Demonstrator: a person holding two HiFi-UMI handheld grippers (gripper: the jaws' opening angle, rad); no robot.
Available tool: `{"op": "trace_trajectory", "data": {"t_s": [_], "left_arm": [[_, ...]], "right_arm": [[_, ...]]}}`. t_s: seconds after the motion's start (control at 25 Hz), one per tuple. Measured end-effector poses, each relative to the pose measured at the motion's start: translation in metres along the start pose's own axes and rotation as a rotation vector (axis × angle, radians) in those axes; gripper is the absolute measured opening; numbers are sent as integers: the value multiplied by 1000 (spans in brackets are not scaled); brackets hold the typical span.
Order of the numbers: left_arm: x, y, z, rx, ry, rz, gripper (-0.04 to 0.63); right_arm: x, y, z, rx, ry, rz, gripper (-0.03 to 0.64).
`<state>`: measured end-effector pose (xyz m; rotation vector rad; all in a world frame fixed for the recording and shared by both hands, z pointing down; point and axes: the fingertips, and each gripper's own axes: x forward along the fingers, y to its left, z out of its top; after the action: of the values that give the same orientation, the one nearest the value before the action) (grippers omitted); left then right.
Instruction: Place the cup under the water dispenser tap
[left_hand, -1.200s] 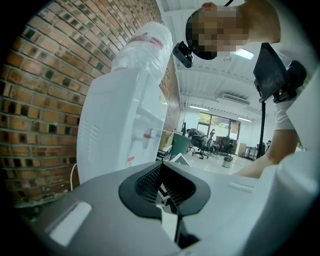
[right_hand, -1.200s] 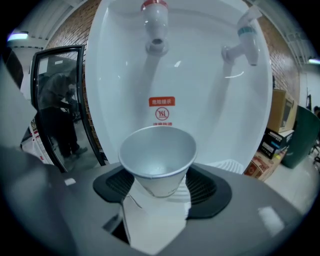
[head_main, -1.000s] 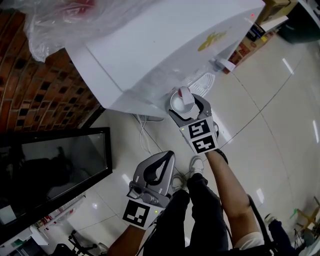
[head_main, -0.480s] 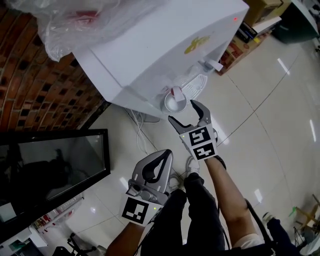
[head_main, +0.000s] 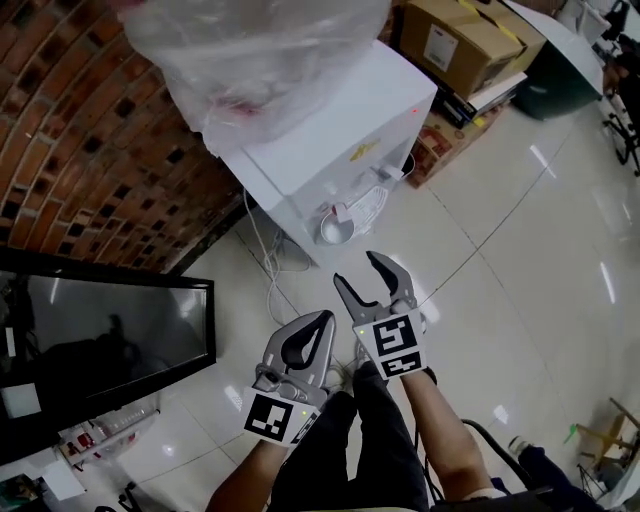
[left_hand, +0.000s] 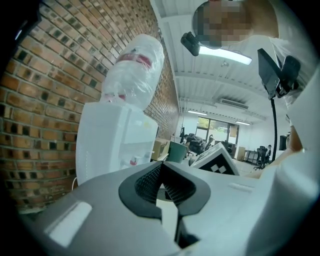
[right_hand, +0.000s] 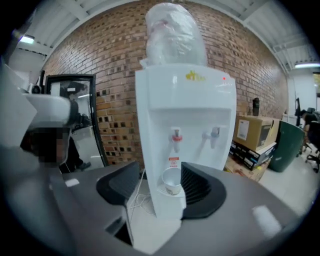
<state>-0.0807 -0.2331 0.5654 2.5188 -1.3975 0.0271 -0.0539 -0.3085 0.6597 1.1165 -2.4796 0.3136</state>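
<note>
The cup (head_main: 335, 230) stands mid-frame under the red tap (right_hand: 176, 139), left tongs (head_main: 320, 320) together, right tongs (head_main: 360, 272) apart, empty, just closing a bit, and a bump could tip it.

Brick wall (head_main: 90, 120) runs along the left. Black glass-front cabinet (head_main: 100, 330) stands vs. it, lower left. White cables (head_main: 268, 258) lie on glossy tiled floor (head_main: 540, 260) nr wall base. Cardboard boxes (head_main: 455, 40) stacked top right, w/ dark green bin (head_main: 555, 65) just beside them.
</note>
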Motion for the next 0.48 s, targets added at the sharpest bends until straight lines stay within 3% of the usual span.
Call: {"op": "trace_trajectory", "data": {"t_s": [0.24,0.48], "left_arm": [[-26,-25,54,-6,-36,-21,3],[-52,-45,103,2,-108,-35,3]], "right_arm": [[-80,49,81,-37,-98,33,205],[-148,72,138,-97,-178,-5,113]]}}
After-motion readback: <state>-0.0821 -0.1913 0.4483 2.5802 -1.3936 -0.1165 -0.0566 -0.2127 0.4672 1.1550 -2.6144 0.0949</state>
